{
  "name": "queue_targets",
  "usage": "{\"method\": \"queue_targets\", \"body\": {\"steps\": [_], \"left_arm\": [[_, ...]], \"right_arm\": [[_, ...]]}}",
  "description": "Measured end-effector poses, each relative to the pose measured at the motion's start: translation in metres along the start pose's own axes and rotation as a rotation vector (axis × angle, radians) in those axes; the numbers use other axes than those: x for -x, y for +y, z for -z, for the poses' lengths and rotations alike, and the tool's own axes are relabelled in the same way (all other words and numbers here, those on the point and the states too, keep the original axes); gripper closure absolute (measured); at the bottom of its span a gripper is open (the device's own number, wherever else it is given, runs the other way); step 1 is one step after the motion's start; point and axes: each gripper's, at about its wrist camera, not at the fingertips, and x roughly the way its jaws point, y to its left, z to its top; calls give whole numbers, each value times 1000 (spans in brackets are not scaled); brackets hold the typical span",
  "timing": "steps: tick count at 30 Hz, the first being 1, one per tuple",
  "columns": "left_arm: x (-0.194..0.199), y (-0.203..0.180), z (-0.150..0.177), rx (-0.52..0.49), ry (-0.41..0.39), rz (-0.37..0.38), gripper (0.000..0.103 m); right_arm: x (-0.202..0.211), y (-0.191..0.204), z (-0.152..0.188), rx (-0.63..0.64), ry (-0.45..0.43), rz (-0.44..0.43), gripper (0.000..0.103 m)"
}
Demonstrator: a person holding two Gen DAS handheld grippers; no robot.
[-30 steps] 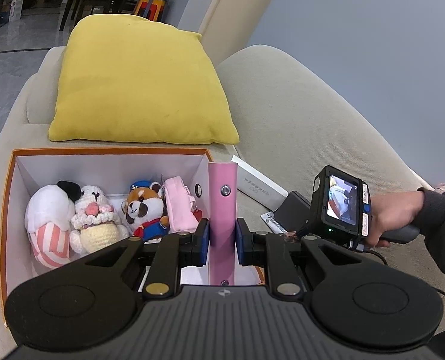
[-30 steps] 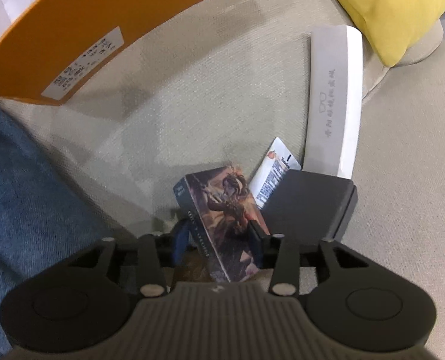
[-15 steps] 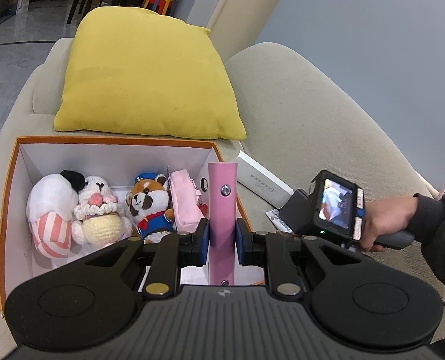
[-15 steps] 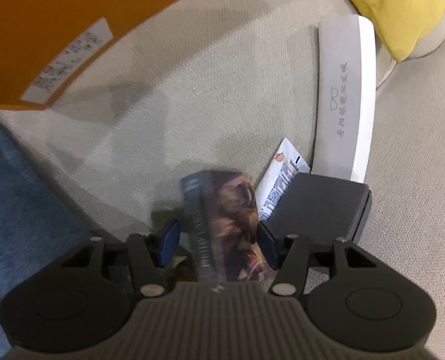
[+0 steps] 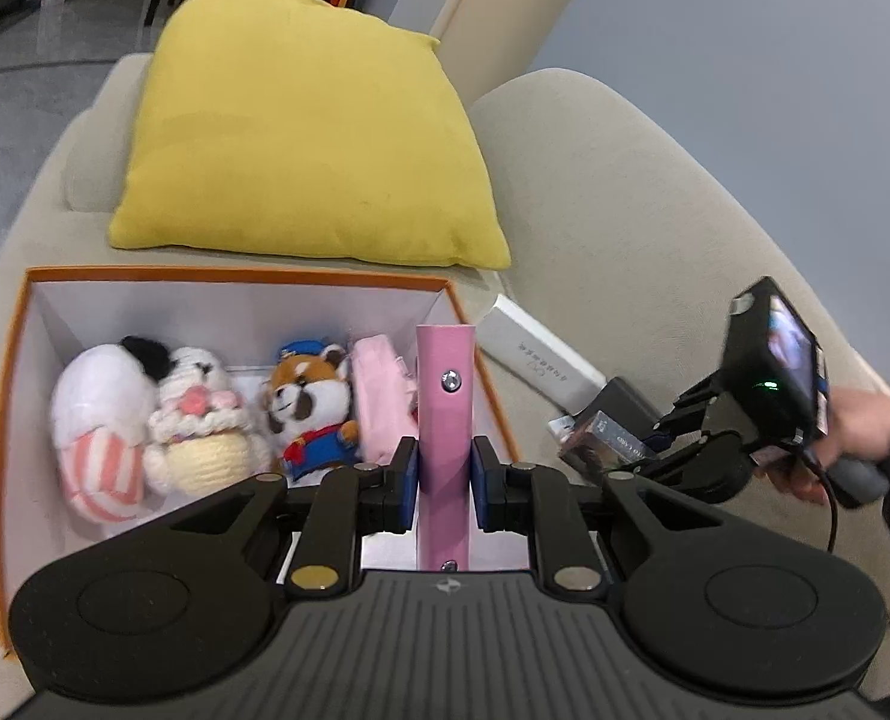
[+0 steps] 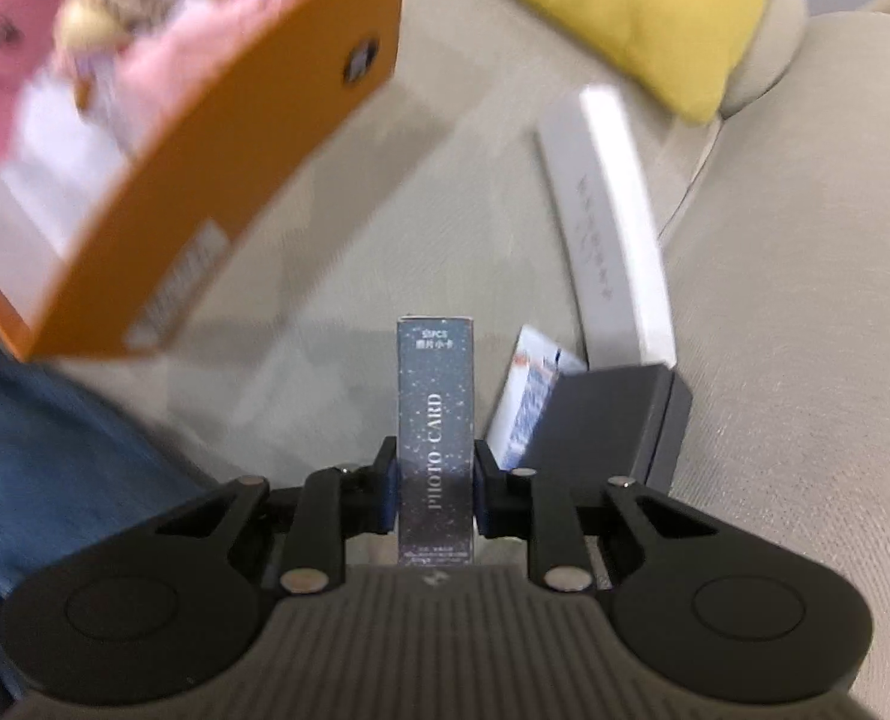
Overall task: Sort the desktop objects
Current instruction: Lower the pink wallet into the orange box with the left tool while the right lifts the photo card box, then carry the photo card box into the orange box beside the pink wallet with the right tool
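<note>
- Here, right gripper (image 6: 435, 480) at lower centre of the right wrist view, jaws closing on the narrow sides of a card box (image 6: 436, 420); pads against both flanks, box upright between them, printed "PHOTO CARD" along its face.
- Same card box (image 5: 610, 441) seen at right of the left wrist view, clear of the sofa (image 5: 625, 192), just in front of a dark case (image 5: 628, 399).
- Probably light and stiff: small cardboard carton, smooth printed skin, likely a bit slippery; crushable if squeezed hard across the broad faces. Best taken as now, across the narrow sides near mid-length, so it cannot swing.
- Left gripper (image 5: 443, 483) at lower centre of its view, fully clamped on a pink tube (image 5: 445, 420), held upright at the right-hand edge of the orange bin (image 5: 235, 276).
- Pink tube looks rigid and smooth, with a metal stud on its face; grip sits low on the body, so some tipping is possible.
- Bin at left of the left wrist view holds plush toys (image 5: 205, 414) and a pink pouch (image 5: 382, 402).
- Left on the sofa: white box (image 6: 616, 228), dark case (image 6: 607, 414) and a small packet (image 6: 529, 396) tucked against it.
- Yellow cushion (image 5: 301, 132) at top.
</note>
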Motion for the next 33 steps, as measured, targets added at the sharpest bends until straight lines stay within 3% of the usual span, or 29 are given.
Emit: {"method": "queue_targets", "body": {"steps": [6,13,20,25,29,33], "left_arm": [[-41,6,-23,107,38,75,83],[-99,17,-35,141,164,48,83],[-135,22,-45,137,230,-3,83],[-154,13,-41,78,270,-103,84],[-159,-1,-40,-28,291,-189,83],[-159,2,-38,-41,301,-213,83]], "right_arm": [[20,-1,5,-106,-138,-37,79],[17,-7,4,-139,-224,-74,79],[15,-3,0,-122,-261,-110,79],[20,-11,-5,-179,-307,-168,79],[43,-17,-8,-254,-396,-223,79],[71,-19,-16,-344,-515,-287,79]]}}
